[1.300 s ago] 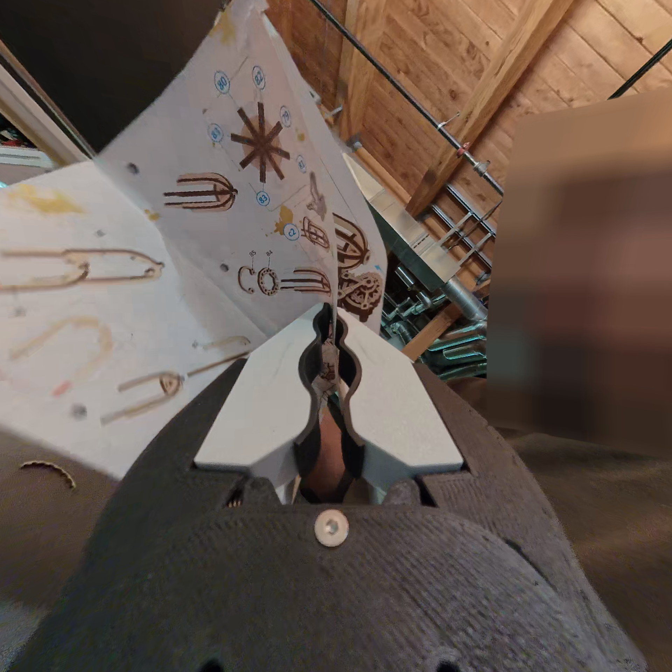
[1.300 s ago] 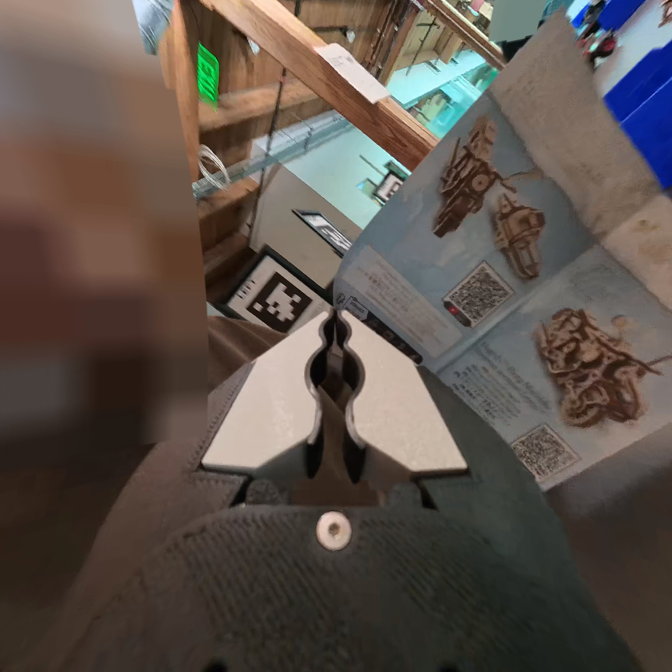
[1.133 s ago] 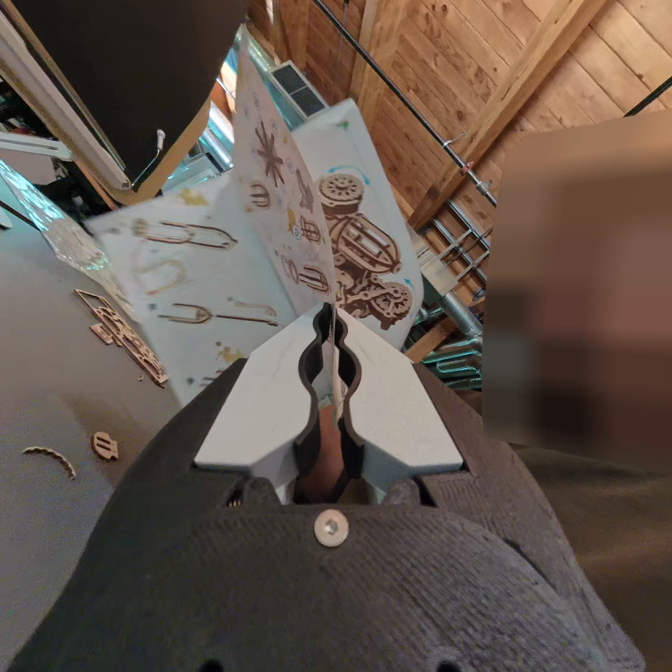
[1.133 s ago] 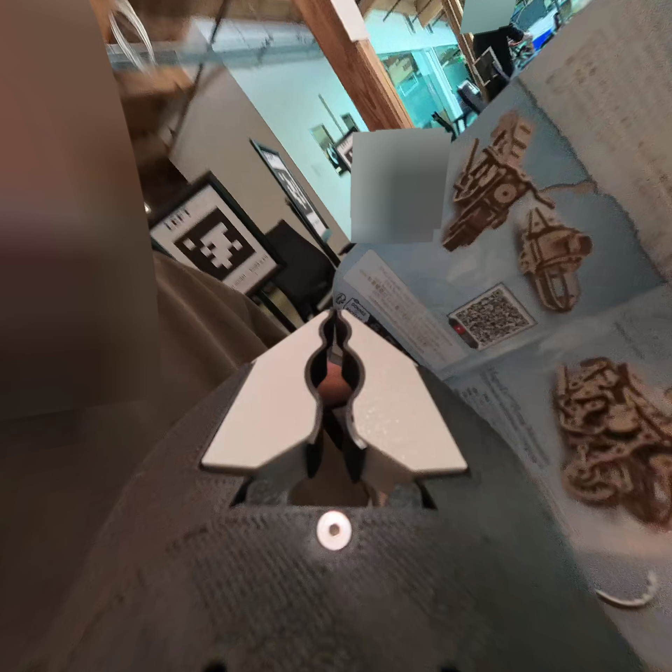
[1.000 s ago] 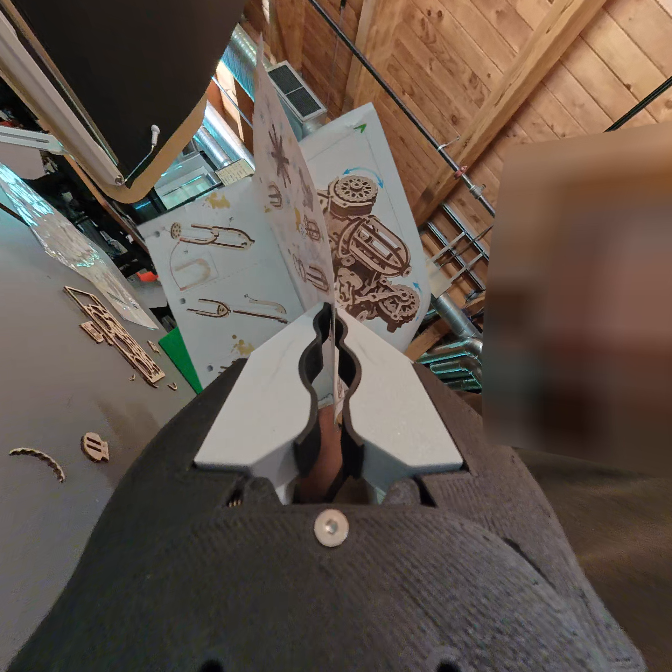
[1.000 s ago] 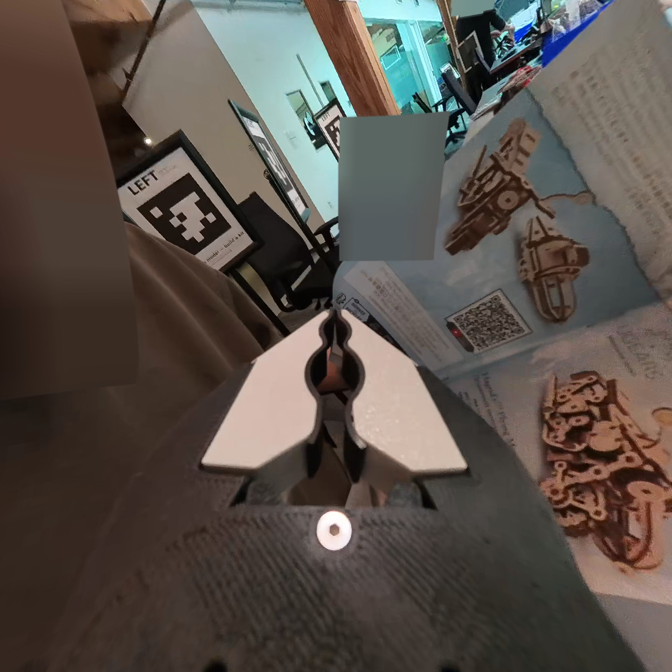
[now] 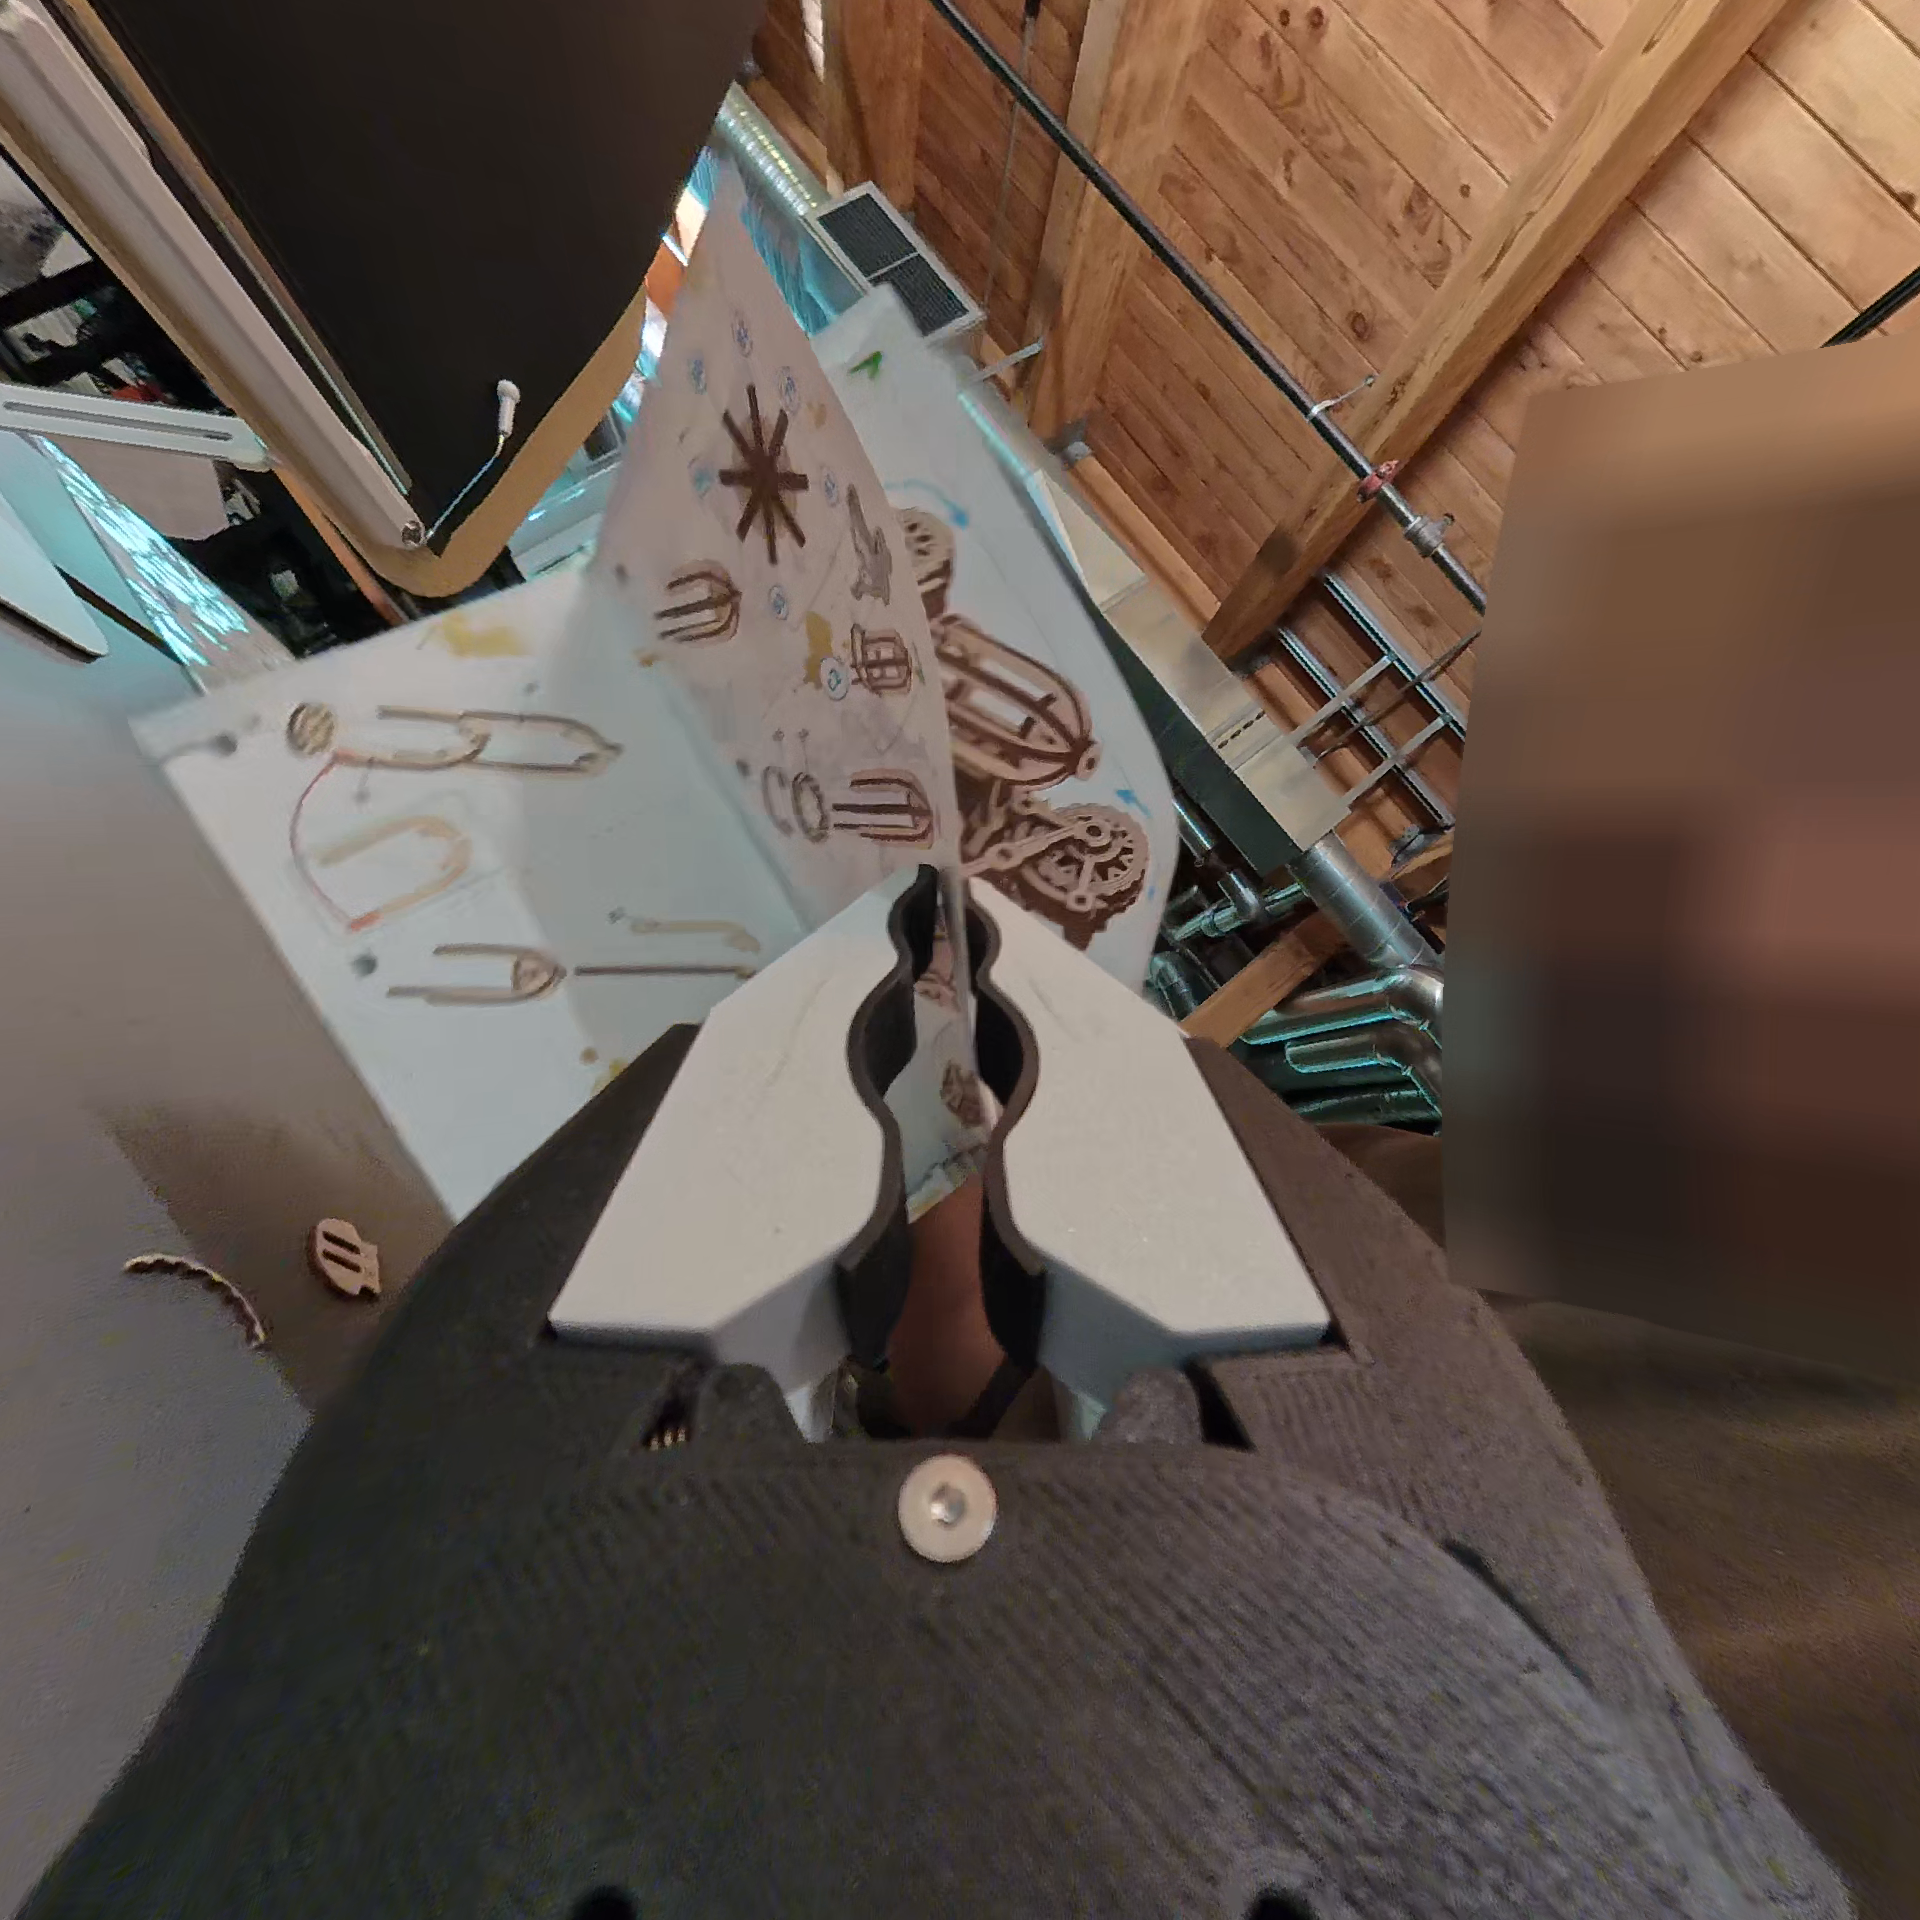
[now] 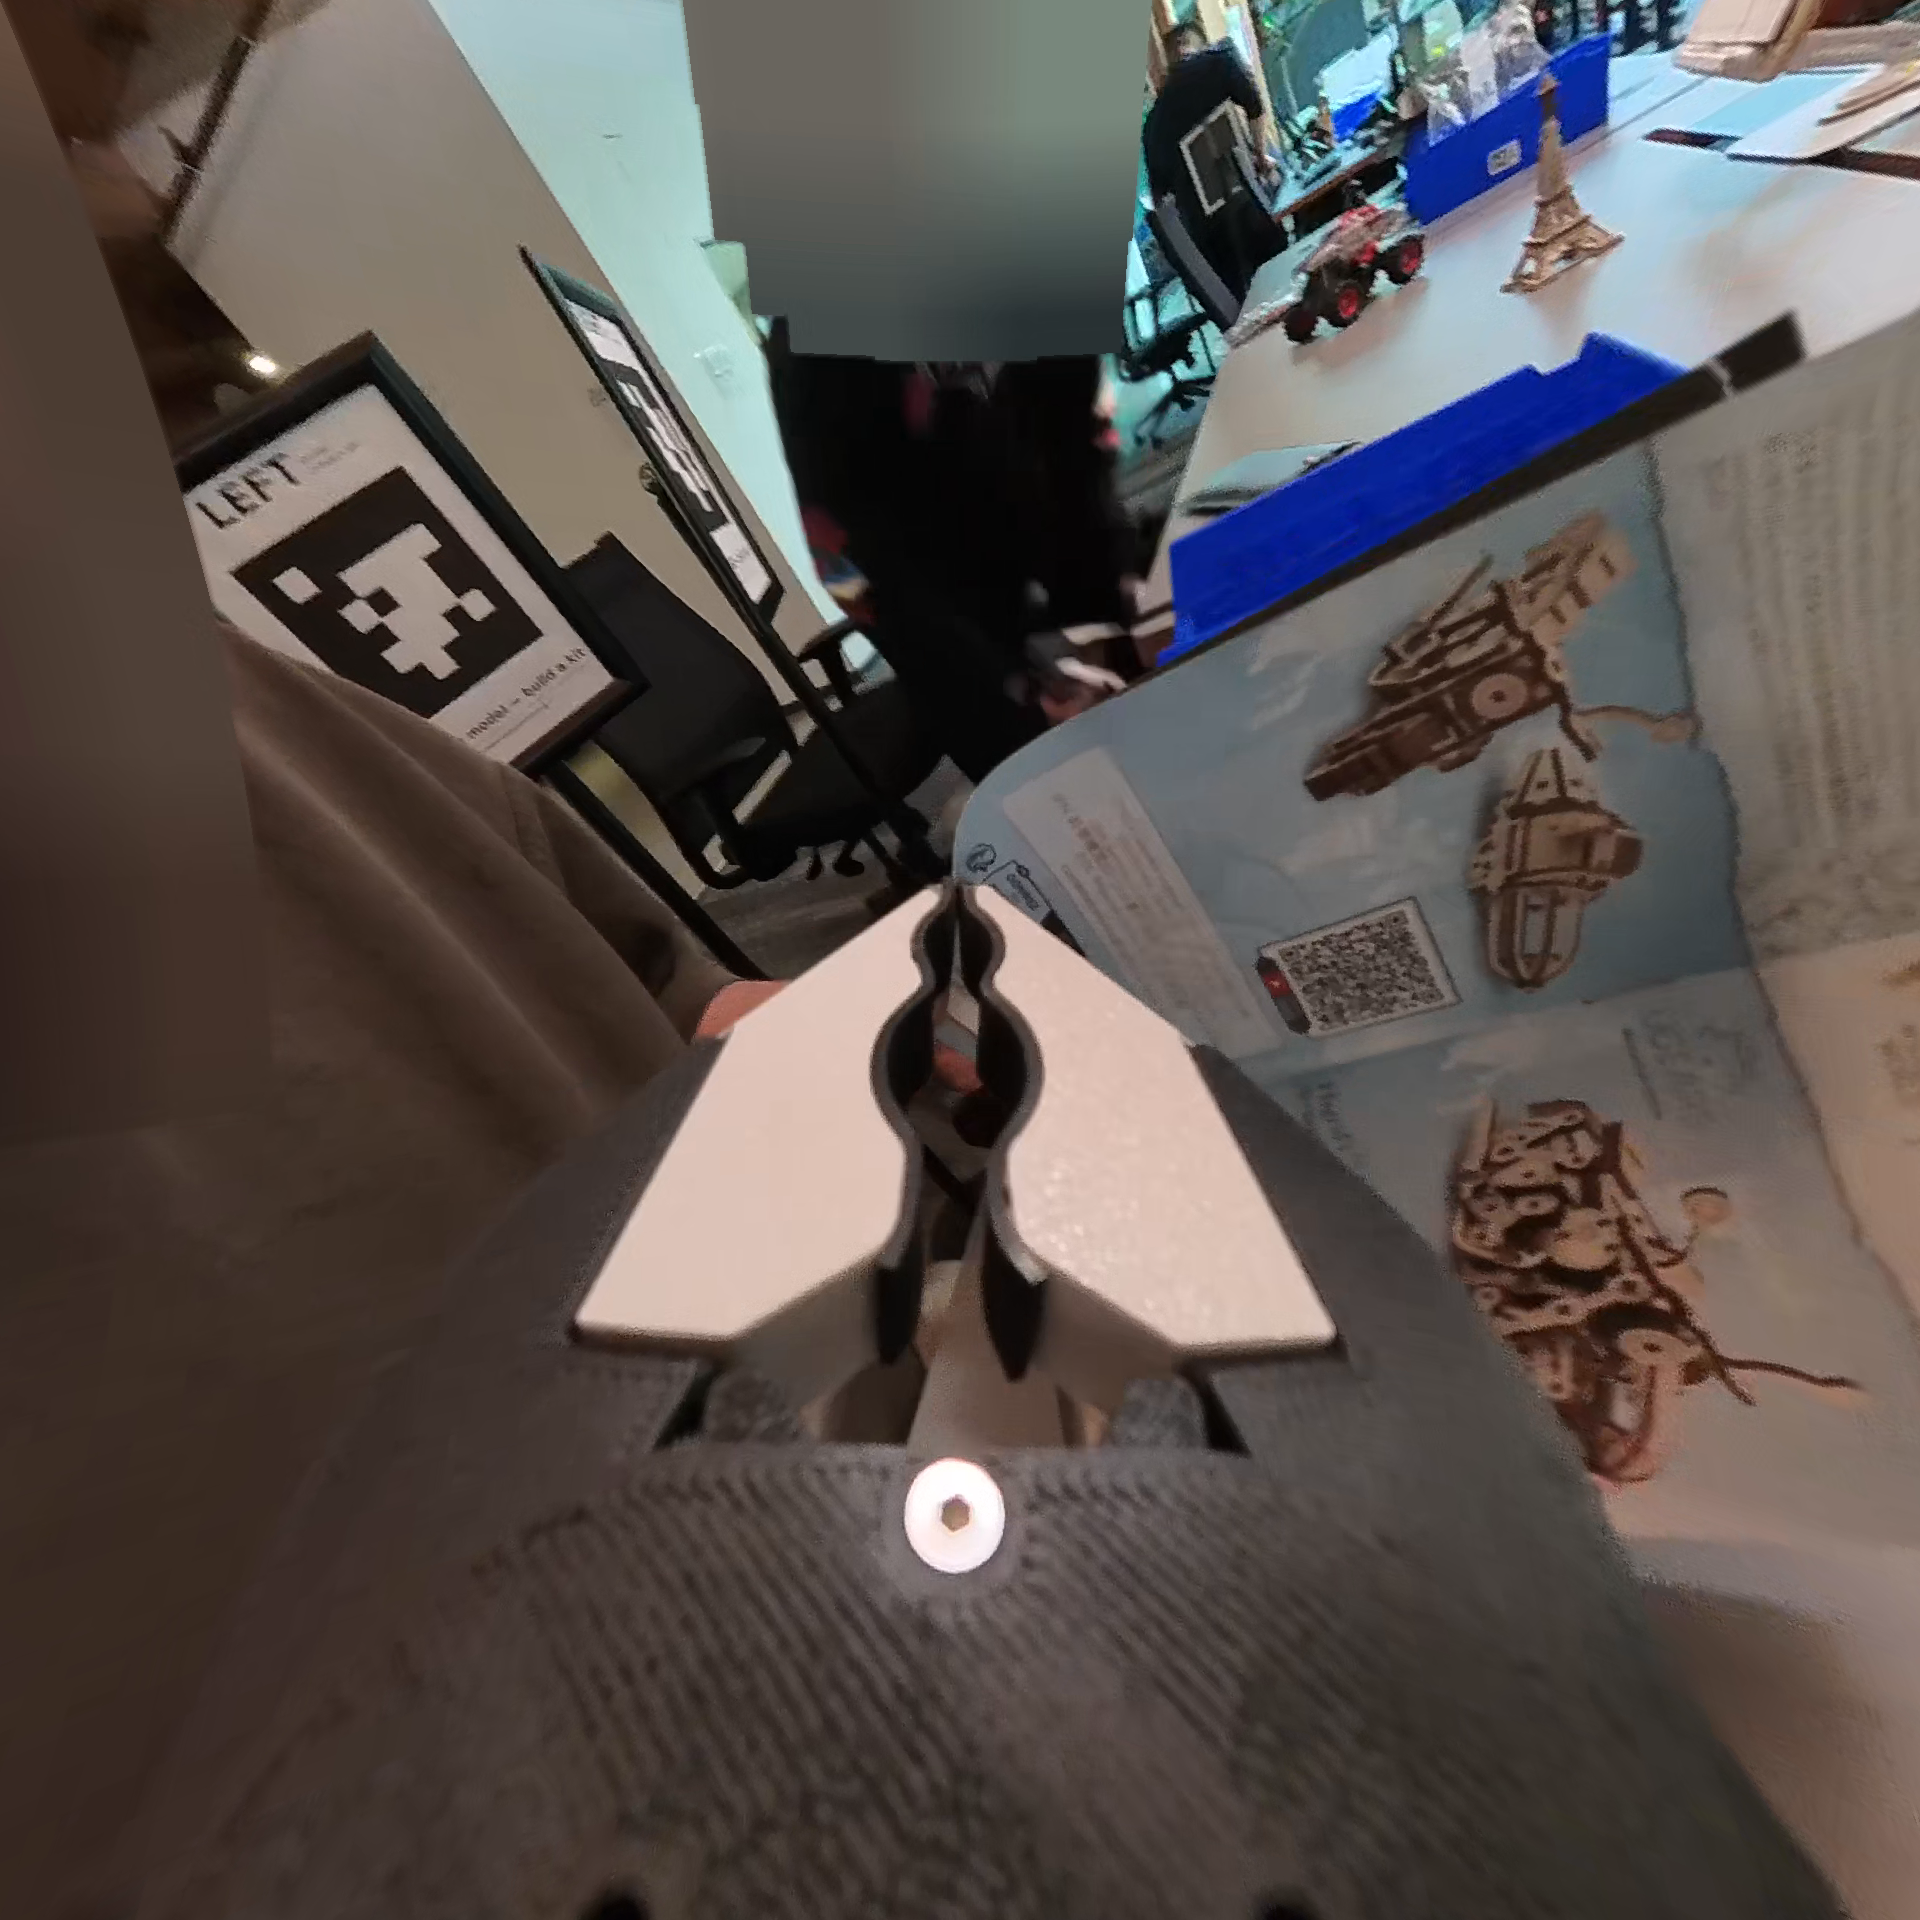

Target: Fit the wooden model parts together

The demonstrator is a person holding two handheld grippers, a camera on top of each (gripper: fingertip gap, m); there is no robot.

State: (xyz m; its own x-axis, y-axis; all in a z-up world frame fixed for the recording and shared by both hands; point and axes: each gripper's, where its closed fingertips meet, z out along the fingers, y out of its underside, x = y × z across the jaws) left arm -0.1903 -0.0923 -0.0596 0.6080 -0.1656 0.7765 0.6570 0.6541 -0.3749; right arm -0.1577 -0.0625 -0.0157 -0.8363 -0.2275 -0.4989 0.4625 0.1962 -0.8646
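While both jaws stay clamped | booklet [image 7: 790, 665] page swung wider open.

both grippers [image 7: 940, 904] [image 8: 954, 902] alike — dark ribbed bodies, pale grey wavy-edged jaws, one silver screw

Booklet page [image 7: 790, 665] in left gripper [image 7: 943, 894]

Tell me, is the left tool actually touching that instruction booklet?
Touching. In the left wrist view, the left tool is shut on a page of the booklet.
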